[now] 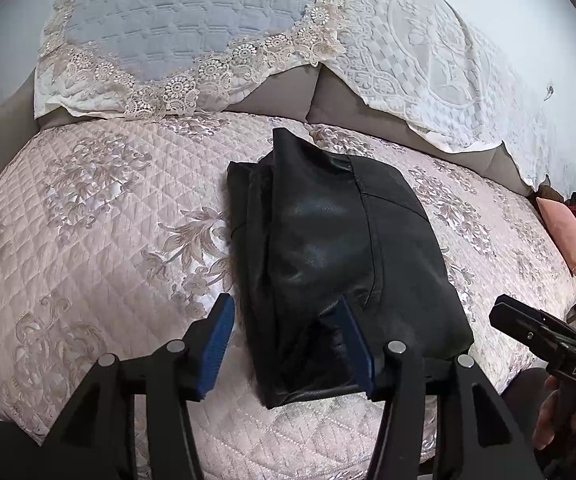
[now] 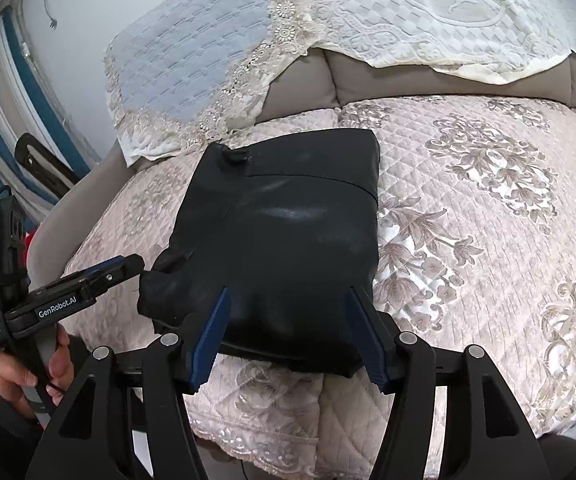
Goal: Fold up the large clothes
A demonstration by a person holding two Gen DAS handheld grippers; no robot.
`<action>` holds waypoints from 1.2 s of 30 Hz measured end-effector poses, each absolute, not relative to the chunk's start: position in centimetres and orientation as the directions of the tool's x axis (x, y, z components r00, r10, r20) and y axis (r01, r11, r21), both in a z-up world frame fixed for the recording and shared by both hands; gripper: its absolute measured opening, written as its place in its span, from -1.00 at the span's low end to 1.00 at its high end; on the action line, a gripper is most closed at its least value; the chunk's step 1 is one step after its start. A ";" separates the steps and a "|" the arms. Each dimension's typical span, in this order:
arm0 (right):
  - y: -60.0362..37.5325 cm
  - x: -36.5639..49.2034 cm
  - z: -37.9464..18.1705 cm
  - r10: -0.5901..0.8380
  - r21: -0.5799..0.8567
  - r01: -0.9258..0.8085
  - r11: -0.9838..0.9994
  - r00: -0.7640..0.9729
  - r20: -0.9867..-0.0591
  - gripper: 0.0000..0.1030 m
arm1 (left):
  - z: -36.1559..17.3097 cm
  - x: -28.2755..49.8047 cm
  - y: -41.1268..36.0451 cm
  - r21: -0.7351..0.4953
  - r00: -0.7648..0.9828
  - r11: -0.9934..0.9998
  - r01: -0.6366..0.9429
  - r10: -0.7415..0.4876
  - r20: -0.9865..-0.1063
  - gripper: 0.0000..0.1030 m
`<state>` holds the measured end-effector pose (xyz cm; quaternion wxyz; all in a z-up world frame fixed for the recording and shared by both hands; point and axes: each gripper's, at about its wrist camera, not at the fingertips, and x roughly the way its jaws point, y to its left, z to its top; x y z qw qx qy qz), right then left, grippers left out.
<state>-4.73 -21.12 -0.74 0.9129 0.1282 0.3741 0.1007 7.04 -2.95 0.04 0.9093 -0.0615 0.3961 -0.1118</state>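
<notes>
Looking through the left wrist camera, I see the black leather garment (image 1: pixel 328 248) lying folded into a compact bundle on the quilted pink bedspread (image 1: pixel 88 220). My left gripper (image 1: pixel 288 320) hangs over the bundle's near end with its jaws parted; the blue pads (image 1: pixel 218 344) press on nothing, one of them over bedspread, the other over leather, so the garment is released. At the right edge I can make out the right gripper (image 1: pixel 504 312), a black bar reaching in from the side, with a hand (image 1: pixel 556 412) beneath it. Behind the bundle, a lace-edged blue cover (image 1: pixel 176 28) and a white embossed cover (image 1: pixel 428 48) drape over grey cushions. A pink pillow (image 1: pixel 560 232) sits at the far right.

Switching to the right wrist camera, I have the same folded garment (image 2: pixel 280 232) straight ahead, flat on the bedspread (image 2: pixel 488 220). My right gripper (image 2: pixel 288 320) stands open above its near edge, pads clear of the leather and gripping nothing. On the left, the left gripper (image 2: pixel 132 264) points at the bundle's near left corner, tips just beside it; from here I cannot tell whether they touch. The hand (image 2: pixel 20 376) holding that tool shows at lower left.
</notes>
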 end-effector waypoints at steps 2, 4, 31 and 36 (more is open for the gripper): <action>-21.3 -4.6 -0.8 0.281 0.315 -0.084 0.945 0.699 -0.657 0.19 | 0.1 7.2 -3.2 -0.195 0.663 0.968 0.158 -0.250 -0.706 0.09; -21.5 -4.4 -0.8 0.277 0.315 -0.078 0.946 0.700 -0.658 0.19 | 0.2 7.5 -3.4 -0.191 0.665 0.968 0.162 -0.250 -0.704 0.10; -23.2 6.8 -2.1 0.223 0.278 -0.025 0.960 0.668 -0.710 0.23 | -4.8 21.4 -3.7 -0.163 0.611 0.983 0.080 -0.178 -0.771 0.19; -23.4 8.2 -4.7 0.211 0.264 -0.006 0.964 0.619 -0.756 0.29 | -5.8 21.4 -2.5 -0.222 0.603 0.973 0.059 -0.212 -0.769 0.43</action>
